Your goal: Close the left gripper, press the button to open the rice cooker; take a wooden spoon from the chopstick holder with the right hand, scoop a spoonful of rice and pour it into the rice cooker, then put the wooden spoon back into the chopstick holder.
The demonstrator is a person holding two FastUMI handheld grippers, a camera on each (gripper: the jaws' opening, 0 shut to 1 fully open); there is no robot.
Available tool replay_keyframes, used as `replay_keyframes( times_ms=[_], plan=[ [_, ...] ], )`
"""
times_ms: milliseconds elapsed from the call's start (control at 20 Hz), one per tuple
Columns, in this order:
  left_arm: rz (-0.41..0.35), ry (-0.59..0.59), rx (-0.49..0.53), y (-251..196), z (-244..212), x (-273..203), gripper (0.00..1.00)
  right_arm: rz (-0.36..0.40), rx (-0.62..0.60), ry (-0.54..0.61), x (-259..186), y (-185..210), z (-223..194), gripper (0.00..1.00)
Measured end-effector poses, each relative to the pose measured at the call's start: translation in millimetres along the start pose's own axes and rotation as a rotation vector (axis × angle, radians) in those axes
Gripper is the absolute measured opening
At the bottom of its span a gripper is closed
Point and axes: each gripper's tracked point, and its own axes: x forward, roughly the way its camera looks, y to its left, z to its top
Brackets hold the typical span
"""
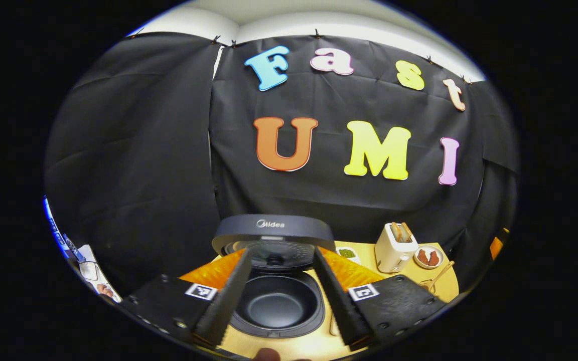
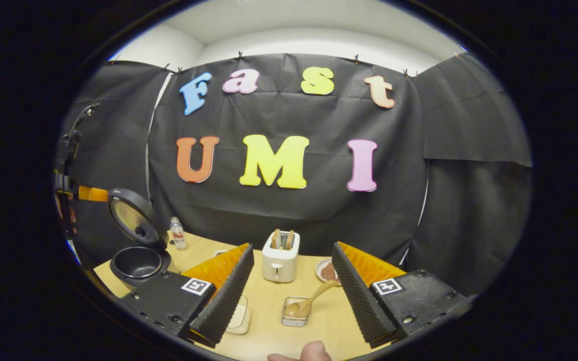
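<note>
Rice cooker (image 1: pixel 276 296), a dark round appliance with a black inner pot, sits just beyond the left gripper (image 1: pixel 281 291) in the left gripper view, its domed lid (image 1: pixel 274 235) already standing upright at the back, so the button press looks done. That gripper's fingers are spread wide either side of the empty pot, pinching nothing.

In the right gripper view the right gripper (image 2: pixel 291 291) also has its fingers spread, empty, hovering over the pale wooden tabletop (image 2: pixel 269 321). Between them, close in, a light wooden spoon (image 2: pixel 309 303) leans out of a small metal-edged square holder (image 2: pixel 295 313), bowl down, handle slanting up to the right. The step in hand appears to be taking that spoon: the fingers should come down on the slanted handle above the holder's rim, aligned across it, and lift along its lean so the holder does not tip.

Farther back stands a white toaster (image 2: pixel 280 260) with bread in its slots, a small dish (image 2: pixel 326 272) beside it, and a small clear bottle (image 2: pixel 177 233) near the open cooker at far left.
</note>
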Motion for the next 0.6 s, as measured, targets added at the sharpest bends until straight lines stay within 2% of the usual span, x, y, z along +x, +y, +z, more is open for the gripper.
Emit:
replay_keyframes(
  times_ms=[100, 150, 250, 350, 400, 600],
  plan=[
    [-0.013, -0.019, 0.024, -7, 4, -12, 0.9, 0.019, 0.007, -0.002, -1, 0, -4, 0.98],
    [-0.023, -0.029, 0.03, -13, 7, -19, 0.98, 0.029, 0.009, 0.002, 1, 0, -8, 1.0],
    [-0.033, -0.039, 0.03, -19, 9, -32, 0.98, 0.043, 0.014, 0.037, 7, -4, -25, 0.98],
    [-0.035, -0.051, 0.038, -22, 8, -42, 0.98, 0.051, 0.023, 0.069, 14, -10, -41, 1.0],
    [-0.031, -0.056, 0.044, -22, 7, -47, 0.98, 0.05, 0.031, 0.087, 19, -15, -50, 0.98],
    [-0.015, -0.078, 0.03, -29, 5, -63, 0.98, 0.046, 0.064, 0.145, 51, -34, -86, 1.0]
  ],
)
